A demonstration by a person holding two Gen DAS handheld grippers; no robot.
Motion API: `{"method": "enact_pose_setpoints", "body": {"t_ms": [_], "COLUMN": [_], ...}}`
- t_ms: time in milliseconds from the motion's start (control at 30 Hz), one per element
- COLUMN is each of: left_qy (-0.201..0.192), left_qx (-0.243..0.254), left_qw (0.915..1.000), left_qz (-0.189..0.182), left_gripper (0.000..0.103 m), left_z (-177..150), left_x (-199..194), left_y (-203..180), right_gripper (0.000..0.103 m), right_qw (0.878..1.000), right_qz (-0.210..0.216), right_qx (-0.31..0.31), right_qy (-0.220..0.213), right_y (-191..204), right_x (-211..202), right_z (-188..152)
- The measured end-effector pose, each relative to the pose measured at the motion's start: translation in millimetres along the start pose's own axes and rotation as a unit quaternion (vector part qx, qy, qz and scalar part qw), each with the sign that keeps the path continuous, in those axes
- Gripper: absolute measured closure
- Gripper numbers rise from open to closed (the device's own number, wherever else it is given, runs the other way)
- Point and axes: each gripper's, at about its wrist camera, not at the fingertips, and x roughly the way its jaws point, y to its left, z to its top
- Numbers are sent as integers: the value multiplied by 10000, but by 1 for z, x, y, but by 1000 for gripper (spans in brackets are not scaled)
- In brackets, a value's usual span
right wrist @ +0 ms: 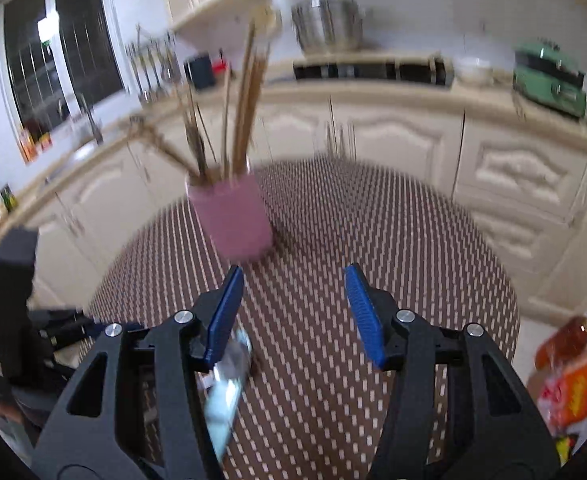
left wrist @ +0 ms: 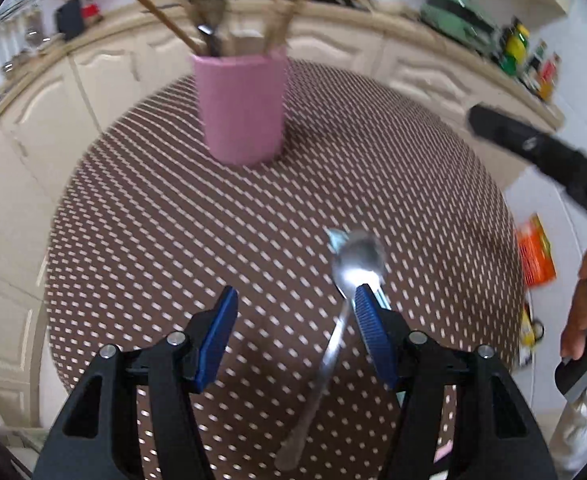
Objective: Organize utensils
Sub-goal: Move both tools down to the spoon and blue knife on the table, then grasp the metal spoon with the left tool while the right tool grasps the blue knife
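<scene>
Hanging over a round tabletop [left wrist: 173, 216] covered in a brown dotted cloth, the left gripper [left wrist: 295, 300] has its blue fingers [left wrist: 219, 334] spread apart with nothing pressed between them. A metal spoon [left wrist: 358, 260] lies on the cloth below, its bowl at about one o'clock from the gripper's middle and partly behind the right-hand finger, its handle running back toward six o'clock between the fingers; whether that finger touches the spoon is unclear. A pale blue utensil [left wrist: 335, 236] peeks out just behind the bowl. The pink cup [left wrist: 242, 108] stands upright at eleven o'clock, well apart from the spoon, holding wooden sticks and utensils. In the right wrist view, the right gripper [right wrist: 293, 280] is opening its fingers [right wrist: 363, 316] over the bare cloth; a blurred pale blue object [right wrist: 229, 392] shows just beside the left-hand finger, at seven o'clock.
</scene>
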Motion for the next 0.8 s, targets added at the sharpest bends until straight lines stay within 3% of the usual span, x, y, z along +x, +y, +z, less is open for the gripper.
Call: {"method": "enact_pose_setpoints", "body": {"t_ms": [233, 400, 467, 533, 600, 633, 800], "left_qy": [446, 638, 592, 593, 625, 630, 489], "left_qx": [345, 401, 429, 365, 322, 276, -101], "left_qw": [9984, 9969, 9968, 9973, 9974, 9975, 9986], "left_qz": [88, 236, 326, 240, 176, 145, 176], "left_gripper": [43, 43, 52, 75, 92, 97, 99], "left_z": [-15, -16, -14, -9, -2, 1, 8], "left_x": [22, 39, 43, 44, 46, 46, 35], "left_y": [-15, -22, -27, -30, -30, -29, 0], "right_gripper": [50, 49, 49, 49, 49, 49, 49], "right_qw": [9978, 9968, 9964, 9958, 9950, 9945, 9902], "right_qz": [130, 190, 194, 228, 257, 268, 372], "right_qx": [194, 273, 275, 266, 265, 265, 247], "right_qy": [616, 727, 774, 846, 926, 976, 1320], "right_y": [-10, -13, -12, -12, -12, -11, -3], "right_x": [10, 8, 9, 10, 12, 14, 25], "right_z": [-32, -38, -39, -40, -40, -40, -41]}}
